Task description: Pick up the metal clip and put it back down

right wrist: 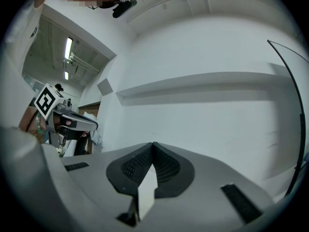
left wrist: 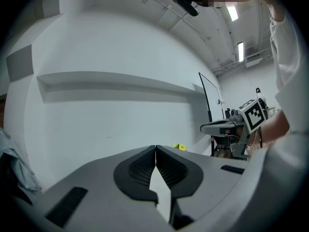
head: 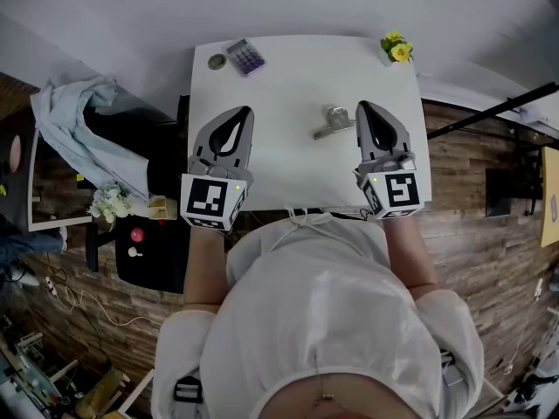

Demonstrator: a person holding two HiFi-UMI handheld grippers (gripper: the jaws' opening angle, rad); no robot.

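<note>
Left tongs: clenched, empty, above the left part of the white desk.
Right tongs: clenched, empty, above the right part.
Metal clip: lies on the desk, just beside the Right tongs' tip, on its left.
Far edge: calculator at left, yellow flowers at right corner.

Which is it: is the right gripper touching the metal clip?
Cannot tell. Head view puts the metal clip right beside the right gripper, no clear gap; its own view shows shut, empty jaws.
</note>
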